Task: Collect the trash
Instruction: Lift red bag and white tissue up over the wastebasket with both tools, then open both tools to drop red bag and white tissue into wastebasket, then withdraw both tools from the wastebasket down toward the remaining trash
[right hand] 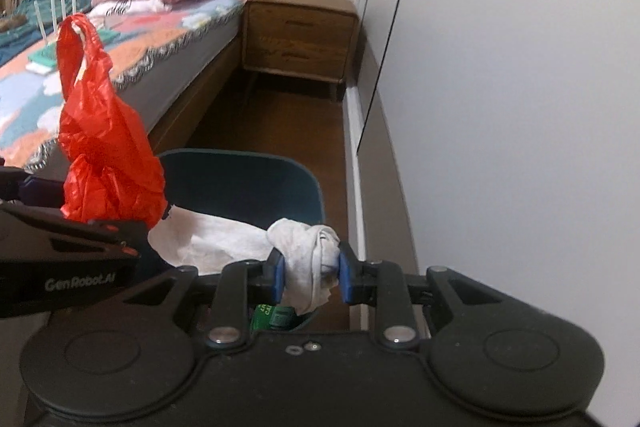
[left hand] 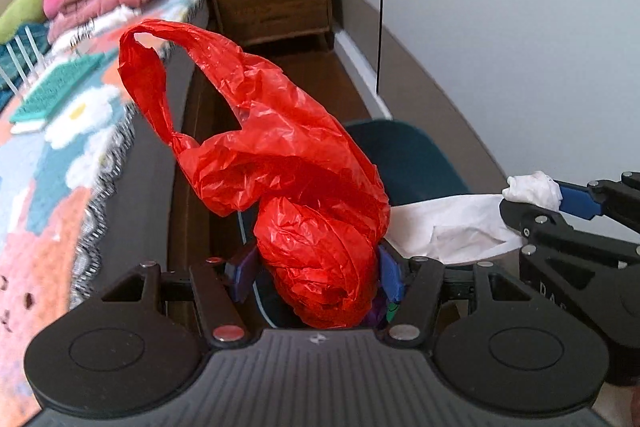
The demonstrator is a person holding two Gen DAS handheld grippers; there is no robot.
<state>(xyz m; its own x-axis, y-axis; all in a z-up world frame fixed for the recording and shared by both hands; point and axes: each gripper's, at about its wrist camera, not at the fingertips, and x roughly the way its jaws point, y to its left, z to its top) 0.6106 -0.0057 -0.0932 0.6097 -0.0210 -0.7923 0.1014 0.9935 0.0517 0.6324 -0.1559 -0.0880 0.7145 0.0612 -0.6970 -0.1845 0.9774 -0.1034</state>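
Note:
My left gripper [left hand: 316, 273] is shut on a crumpled red plastic bag [left hand: 280, 167], whose handles stick up; the bag also shows at the left of the right wrist view [right hand: 104, 147]. My right gripper [right hand: 311, 273] is shut on a wad of white tissue [right hand: 308, 251], which trails a wider white sheet [right hand: 208, 239] over the bin; the tissue also shows in the left wrist view [left hand: 532, 189]. A dark teal trash bin [right hand: 256, 179] stands on the floor under both grippers, with a green item [right hand: 274, 317] inside.
A bed [right hand: 120, 39] with a colourful blanket and folded pink clothes runs along the left. A wooden nightstand [right hand: 300, 35] stands at the back. A white wardrobe wall [right hand: 500, 107] is on the right. Brown wood floor [right hand: 280, 123] lies between.

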